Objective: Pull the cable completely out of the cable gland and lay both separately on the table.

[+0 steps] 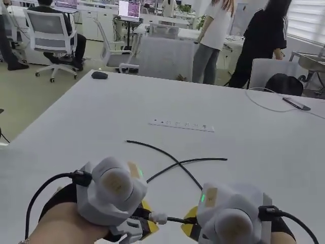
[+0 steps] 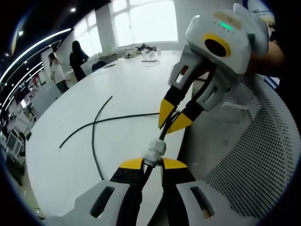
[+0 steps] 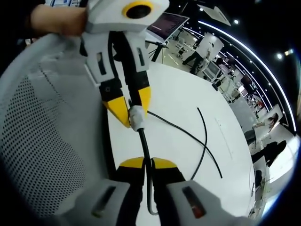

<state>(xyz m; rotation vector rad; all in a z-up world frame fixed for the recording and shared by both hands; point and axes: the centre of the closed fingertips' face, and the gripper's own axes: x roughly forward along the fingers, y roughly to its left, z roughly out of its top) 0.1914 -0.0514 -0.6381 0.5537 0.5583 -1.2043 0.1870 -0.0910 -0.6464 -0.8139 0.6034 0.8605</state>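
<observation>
A small white cable gland (image 1: pixel 158 218) is pinched between the yellow tips of my left gripper (image 1: pixel 146 222), which is shut on it. A black cable (image 1: pixel 175 220) runs out of the gland to my right gripper (image 1: pixel 189 222), shut on the cable a few centimetres away. In the left gripper view the gland (image 2: pixel 154 151) sits just above my left gripper (image 2: pixel 153 164), and the cable (image 2: pixel 165 131) rises to the right gripper (image 2: pixel 172 117). In the right gripper view the cable (image 3: pixel 144 141) passes through my right gripper (image 3: pixel 146 163) up to the gland (image 3: pixel 136 117). Both grippers hover near the table's front edge.
Two black cable lengths (image 1: pixel 175 161) lie crossed on the white table (image 1: pixel 101 117). Farther back are a white power strip (image 1: pixel 181 125), a black mouse (image 1: pixel 99 75) and a phone (image 1: pixel 296 103). A white mesh chair (image 2: pixel 244 141) is close by. People stand beyond the table.
</observation>
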